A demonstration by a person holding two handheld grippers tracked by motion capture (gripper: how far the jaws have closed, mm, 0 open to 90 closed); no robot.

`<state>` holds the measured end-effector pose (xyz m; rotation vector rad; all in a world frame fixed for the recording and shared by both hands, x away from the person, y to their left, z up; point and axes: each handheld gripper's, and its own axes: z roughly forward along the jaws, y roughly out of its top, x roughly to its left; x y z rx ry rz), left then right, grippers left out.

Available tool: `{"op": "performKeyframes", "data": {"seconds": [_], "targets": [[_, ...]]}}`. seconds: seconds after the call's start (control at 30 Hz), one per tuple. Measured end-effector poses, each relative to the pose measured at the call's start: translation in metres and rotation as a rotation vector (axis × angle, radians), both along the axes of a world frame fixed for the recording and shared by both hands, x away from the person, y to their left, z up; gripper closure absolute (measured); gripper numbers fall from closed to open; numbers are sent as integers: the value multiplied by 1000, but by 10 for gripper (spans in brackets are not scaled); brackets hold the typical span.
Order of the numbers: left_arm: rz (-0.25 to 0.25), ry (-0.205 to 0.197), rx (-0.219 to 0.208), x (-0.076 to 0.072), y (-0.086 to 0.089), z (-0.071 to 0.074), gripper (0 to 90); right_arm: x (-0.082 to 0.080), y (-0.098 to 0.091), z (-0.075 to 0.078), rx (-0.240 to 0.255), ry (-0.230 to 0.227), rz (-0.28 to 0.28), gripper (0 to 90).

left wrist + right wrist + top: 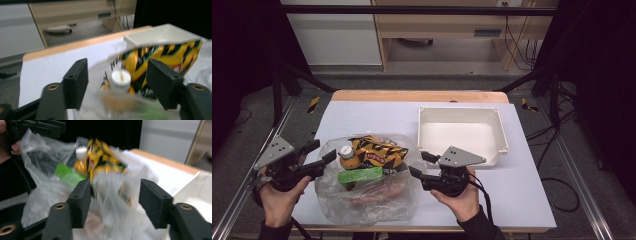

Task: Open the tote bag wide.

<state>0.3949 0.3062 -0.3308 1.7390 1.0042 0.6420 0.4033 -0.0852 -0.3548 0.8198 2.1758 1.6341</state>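
A clear plastic bag (367, 200) lies on the table's near left. Inside it are a yellow-and-black snack packet (374, 150), an orange bottle with a white cap (346, 151), a green pack (359, 175) and something reddish at the bottom. My left gripper (323, 151) is at the bag's left edge, jaws apart. In the left gripper view (117, 65) the cap (120, 78) and packet (170, 55) lie beyond the jaws. My right gripper (418, 163) is at the bag's right edge, open. In the right gripper view (115, 183) loose bag film (112, 202) hangs between the jaws without being pinched.
An empty white tray (499, 125) stands at the table's back right, just beyond the right gripper. The white tabletop (372, 117) ends in a wooden strip at the far edge. Black frame posts flank the table, with cables on the floor to the right.
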Motion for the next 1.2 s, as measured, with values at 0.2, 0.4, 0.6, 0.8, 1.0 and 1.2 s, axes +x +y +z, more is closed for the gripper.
{"op": "performKeyframes", "data": {"seconds": [0.2,0.4,0.6,0.8,1.0,1.2], "targets": [[29,91,41,-14,8,-34,519,-3,-3,-23,-52,63,26,737],[32,194,57,-22,15,-70,804,-9,-5,-37,-104,102,59,900],[58,263,98,-17,18,-103,898,-12,-12,-70,-146,189,50,900],[63,293,94,-20,19,-115,900,-16,-13,-89,-158,251,71,900],[103,268,136,-11,18,-125,897,-6,-15,-103,-190,250,-20,900],[142,319,157,10,22,-134,898,11,-6,-126,-251,291,-104,900]]}}
